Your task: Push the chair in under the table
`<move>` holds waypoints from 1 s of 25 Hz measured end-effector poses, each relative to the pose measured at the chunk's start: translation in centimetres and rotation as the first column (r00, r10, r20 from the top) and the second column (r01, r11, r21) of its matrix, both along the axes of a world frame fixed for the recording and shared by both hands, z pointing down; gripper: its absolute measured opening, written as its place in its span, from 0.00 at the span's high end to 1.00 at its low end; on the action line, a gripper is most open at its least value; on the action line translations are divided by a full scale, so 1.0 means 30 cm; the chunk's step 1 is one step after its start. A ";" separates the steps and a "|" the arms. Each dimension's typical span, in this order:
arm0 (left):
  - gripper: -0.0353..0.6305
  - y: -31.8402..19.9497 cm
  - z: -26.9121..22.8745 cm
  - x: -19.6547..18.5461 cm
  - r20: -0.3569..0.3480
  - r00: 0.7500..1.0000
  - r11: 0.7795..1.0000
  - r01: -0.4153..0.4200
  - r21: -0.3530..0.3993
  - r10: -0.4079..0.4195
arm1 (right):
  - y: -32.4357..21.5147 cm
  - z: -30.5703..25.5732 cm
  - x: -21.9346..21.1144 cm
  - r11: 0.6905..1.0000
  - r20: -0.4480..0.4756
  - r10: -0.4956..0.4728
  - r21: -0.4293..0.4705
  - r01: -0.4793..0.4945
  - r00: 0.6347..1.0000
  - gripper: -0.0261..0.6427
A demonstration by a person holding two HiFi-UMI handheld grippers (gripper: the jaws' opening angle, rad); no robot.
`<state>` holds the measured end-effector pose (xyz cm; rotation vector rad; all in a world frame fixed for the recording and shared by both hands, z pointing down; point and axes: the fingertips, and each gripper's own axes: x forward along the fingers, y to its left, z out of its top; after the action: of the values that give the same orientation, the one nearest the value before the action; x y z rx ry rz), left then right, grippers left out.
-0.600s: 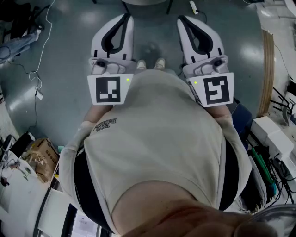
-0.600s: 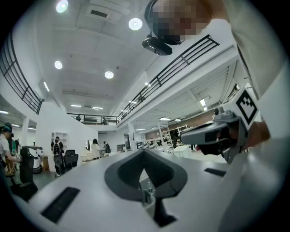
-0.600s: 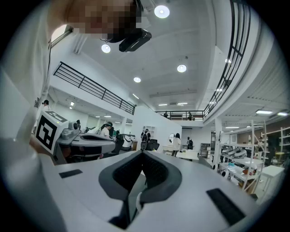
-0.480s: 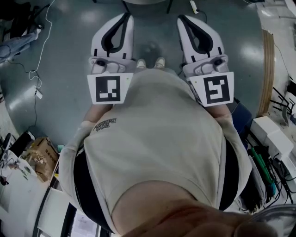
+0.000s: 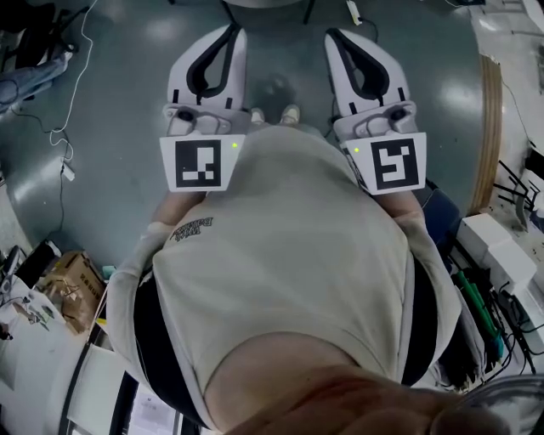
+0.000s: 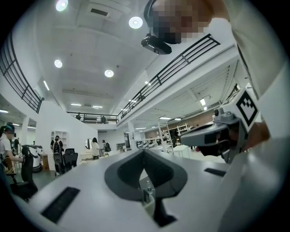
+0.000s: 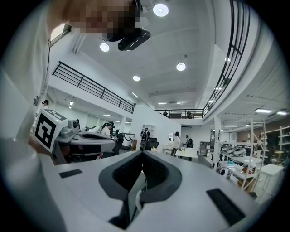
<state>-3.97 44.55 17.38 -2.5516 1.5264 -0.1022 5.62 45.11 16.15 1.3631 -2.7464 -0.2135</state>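
Holds the left gripper [image 5: 228,34] level, pointing to the far side, jaws pressed together with nothing between them. Holds the right gripper [image 5: 333,36] beside it the same way, jaws likewise pressed together on nothing. Carries a marker cube [image 5: 198,164] at the near end of the left one and another [image 5: 395,164] at the near end of the right. Stands with two pale shoe tips [image 5: 291,113] on the grey floor [image 5: 127,102] between the grippers. Faces a pale rounded rim [image 5: 268,3] on dark legs at the far edge, just past the gripper tips. Cannot tell whether chair or table. Looks, in the right gripper view, toward dark chairs [image 7: 149,144] and a white table [image 7: 190,154] far off. Has a cardboard box [image 5: 72,289] at near left.
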 end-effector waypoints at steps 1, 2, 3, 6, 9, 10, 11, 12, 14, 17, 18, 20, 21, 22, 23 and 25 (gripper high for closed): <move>0.93 -0.002 0.006 0.009 0.005 1.000 1.000 -0.002 -0.001 0.002 | -0.001 0.005 0.010 1.000 0.001 0.001 -0.002 -0.001 1.000 0.95; 0.93 -0.007 0.014 0.018 0.010 1.000 1.000 -0.005 -0.004 0.005 | -0.005 0.010 0.019 1.000 0.004 0.003 -0.003 -0.003 1.000 0.95; 0.93 -0.012 0.023 0.028 0.011 1.000 1.000 -0.007 -0.009 0.007 | -0.008 0.015 0.030 1.000 0.008 0.004 -0.002 -0.004 1.000 0.95; 0.93 -0.027 0.027 0.065 -0.022 1.000 1.000 -0.009 -0.025 0.008 | -0.013 0.023 0.069 1.000 0.012 0.002 0.007 -0.003 1.000 0.95; 0.93 -0.038 0.012 0.107 -0.029 1.000 1.000 0.005 -0.016 -0.005 | -0.019 0.011 0.099 1.000 0.026 -0.020 0.015 0.019 0.999 0.95; 0.93 -0.042 0.012 0.120 -0.024 1.000 1.000 0.012 -0.013 -0.012 | -0.024 0.010 0.110 1.000 0.029 -0.027 0.015 0.027 0.999 0.95; 0.93 -0.047 0.013 0.131 -0.021 1.000 1.000 0.019 -0.011 -0.019 | -0.029 0.013 0.121 0.999 0.030 -0.034 0.014 0.034 0.999 0.95; 0.93 -0.051 0.016 0.140 -0.017 1.000 1.000 0.026 -0.009 -0.026 | -0.034 0.016 0.131 0.999 0.031 -0.042 0.014 0.041 0.999 0.95; 0.93 -0.062 0.025 0.151 -0.010 0.999 0.999 0.041 -0.010 -0.041 | -0.046 0.025 0.146 0.998 0.029 -0.055 0.015 0.055 0.998 0.95; 0.93 -0.070 0.032 0.168 -0.010 0.998 0.998 0.057 -0.020 -0.057 | -0.065 0.032 0.164 0.998 0.047 -0.066 0.008 0.066 0.997 0.95; 0.93 -0.071 0.035 0.174 -0.005 0.998 0.998 0.058 -0.022 -0.059 | -0.068 0.034 0.168 0.998 0.052 -0.070 0.005 0.070 0.996 0.95; 0.93 -0.076 0.044 0.181 0.006 0.998 0.998 0.061 -0.027 -0.061 | -0.075 0.041 0.172 0.997 0.049 -0.079 0.004 0.079 0.996 0.95; 0.93 -0.081 0.048 0.182 0.005 0.998 0.998 0.062 -0.029 -0.062 | -0.081 0.045 0.171 0.997 0.045 -0.082 0.005 0.082 0.996 0.95; 0.93 -0.087 0.053 0.181 0.003 0.998 0.998 0.063 -0.029 -0.063 | -0.088 0.049 0.169 0.996 0.043 -0.084 0.007 0.084 0.996 0.95; 0.93 -0.094 0.057 0.181 0.001 0.998 0.998 0.063 -0.028 -0.063 | -0.097 0.052 0.167 0.996 0.045 -0.084 0.010 0.084 0.995 0.95; 0.93 -0.115 0.069 0.184 0.001 0.998 0.998 0.060 -0.024 -0.060 | -0.117 0.056 0.167 0.997 0.054 -0.081 0.015 0.081 0.995 0.95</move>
<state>1.54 41.09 19.45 -2.5242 1.6118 -0.1293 10.62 41.59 17.83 1.2806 -2.8531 -0.2015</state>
